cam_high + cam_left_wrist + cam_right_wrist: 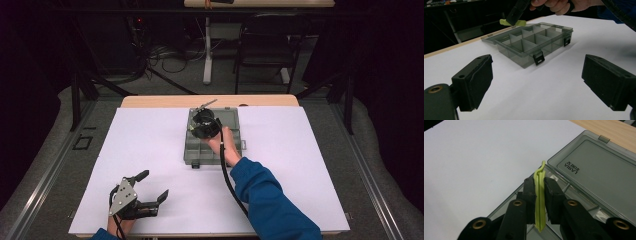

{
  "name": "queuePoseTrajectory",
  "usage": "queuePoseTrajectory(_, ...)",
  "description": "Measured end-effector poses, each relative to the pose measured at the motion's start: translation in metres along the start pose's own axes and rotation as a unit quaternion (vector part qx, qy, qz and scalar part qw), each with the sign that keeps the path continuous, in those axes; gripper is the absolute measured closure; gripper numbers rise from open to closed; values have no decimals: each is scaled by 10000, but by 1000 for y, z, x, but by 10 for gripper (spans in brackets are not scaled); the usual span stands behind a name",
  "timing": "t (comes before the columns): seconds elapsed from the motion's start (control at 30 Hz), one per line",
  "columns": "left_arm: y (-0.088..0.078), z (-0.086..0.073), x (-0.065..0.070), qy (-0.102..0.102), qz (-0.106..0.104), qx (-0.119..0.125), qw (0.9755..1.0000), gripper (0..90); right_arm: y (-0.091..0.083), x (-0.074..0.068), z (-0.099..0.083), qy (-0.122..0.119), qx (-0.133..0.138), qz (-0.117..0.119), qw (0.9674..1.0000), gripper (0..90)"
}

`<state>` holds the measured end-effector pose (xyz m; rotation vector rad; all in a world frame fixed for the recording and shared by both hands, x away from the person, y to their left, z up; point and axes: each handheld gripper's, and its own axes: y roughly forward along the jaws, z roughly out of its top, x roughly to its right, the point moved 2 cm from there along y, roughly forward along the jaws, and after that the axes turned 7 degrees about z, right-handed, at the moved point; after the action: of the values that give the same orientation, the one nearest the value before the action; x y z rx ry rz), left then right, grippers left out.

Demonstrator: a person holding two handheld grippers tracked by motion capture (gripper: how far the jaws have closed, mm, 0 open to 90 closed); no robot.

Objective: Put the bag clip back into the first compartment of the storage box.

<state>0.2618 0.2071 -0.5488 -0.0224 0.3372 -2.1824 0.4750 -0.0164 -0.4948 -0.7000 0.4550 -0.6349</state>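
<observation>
My right claw [539,195] is clamping a thin yellow-green plastic strip [540,202], whose long axis is running along the jaws, its looped end poking out past the tips toward the open lid. I am holding that hand above the smoky grey compartmented plastic box [212,145], forearm in a blue sleeve [270,200] reaching in from the near right edge. My left claw [150,186] is resting on the white-covered desk [150,140], jaws standing wide apart with nothing between them, well apart from the box and pointing toward it.
</observation>
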Motion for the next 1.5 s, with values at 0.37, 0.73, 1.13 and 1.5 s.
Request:
queuePoseTrajectory(0.37, 0, 0, 0, 3, 4, 4, 10000, 100, 7, 2, -1, 194, -32, -34, 9998, 801)
queuePoseTrajectory(0.73, -1, 0, 0, 24, 14, 16, 10000, 100, 14, 3, 2, 377, -26, -69, 9993, 802)
queuePoseTrajectory(1.13, -1, 0, 0, 34, 16, 15, 10000, 100, 24, 5, 2, 490, -113, -174, 9986, 799)
queuePoseTrajectory(1.5, -1, 0, 1, 45, 17, 9, 10000, 100, 31, 5, 1, 496, -162, -207, 9984, 799)
